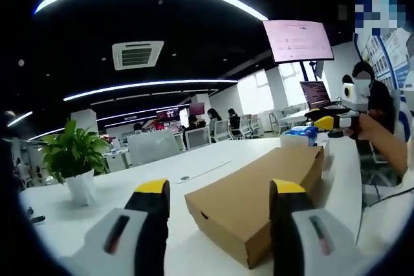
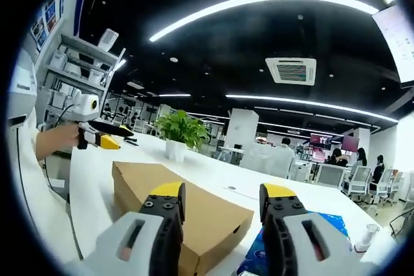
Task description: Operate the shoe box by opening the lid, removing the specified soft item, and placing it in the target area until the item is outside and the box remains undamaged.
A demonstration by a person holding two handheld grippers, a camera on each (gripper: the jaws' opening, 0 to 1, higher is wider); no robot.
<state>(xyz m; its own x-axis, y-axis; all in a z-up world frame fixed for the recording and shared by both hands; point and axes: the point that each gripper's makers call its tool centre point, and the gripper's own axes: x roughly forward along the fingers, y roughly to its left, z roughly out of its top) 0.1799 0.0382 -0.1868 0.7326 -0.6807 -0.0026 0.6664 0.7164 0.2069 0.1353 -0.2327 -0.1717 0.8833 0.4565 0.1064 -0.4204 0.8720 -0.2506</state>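
Observation:
A brown cardboard shoe box (image 1: 259, 182) lies on the white table (image 1: 162, 172) with its lid down. My left gripper (image 1: 220, 189) hovers above the table at the box's near end, jaws open and wide apart with nothing between them. In the right gripper view the same box (image 2: 139, 182) lies ahead and below, running away to the left. My right gripper (image 2: 223, 192) stands open over its near end, holding nothing. Each gripper is seen from the other, beyond the box's far end: the right gripper (image 1: 333, 122) and the left gripper (image 2: 97, 137), each held by a hand.
A blue packet (image 1: 301, 135) lies beside the box's far end, and the blue packet (image 2: 330, 221) sits by my right jaw. A potted plant (image 1: 74, 159) stands on the table, the same plant (image 2: 183, 130) behind the box. Shelves (image 2: 71, 75) rise at the left. People sit at desks behind.

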